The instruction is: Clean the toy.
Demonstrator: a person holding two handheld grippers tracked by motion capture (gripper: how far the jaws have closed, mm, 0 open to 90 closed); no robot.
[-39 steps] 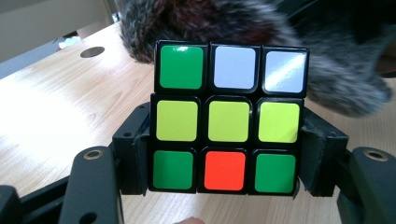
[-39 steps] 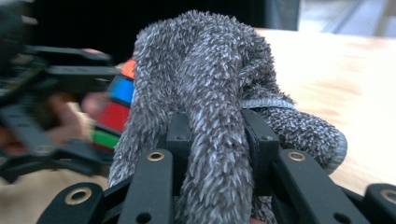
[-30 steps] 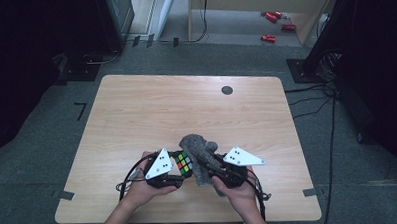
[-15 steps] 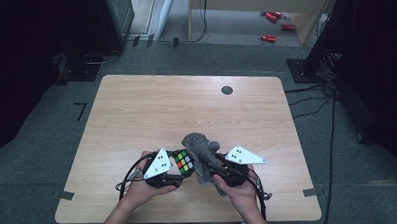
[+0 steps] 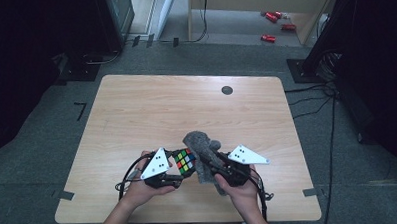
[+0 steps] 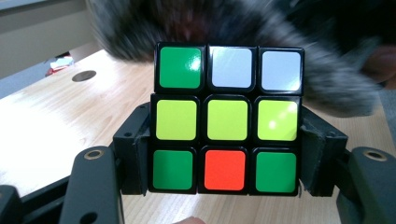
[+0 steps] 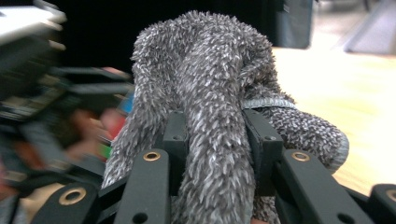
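Gripping a colour cube from both sides, the left gripper sits in the lower middle of the high view, near the front edge of the table. Its jaws press on the cube's left and right faces in the left gripper view, where the face turned to the camera reads green, white, white along the top row, yellow across the middle, and green, orange, green along the bottom. In the high view the cube sits just right of the gripper's grey plate.

Just beside it, to the right, the right gripper holds a grey fuzzy cloth — its jaws are closed on a thick fold of the fabric, which bulges above them and hangs down between them in the right gripper view. The cloth lies against the cube's far side; a blurred grey mass of it spans the top of the left gripper view.

A small dark round hole marks the table's upper right area, well apart from both hands.
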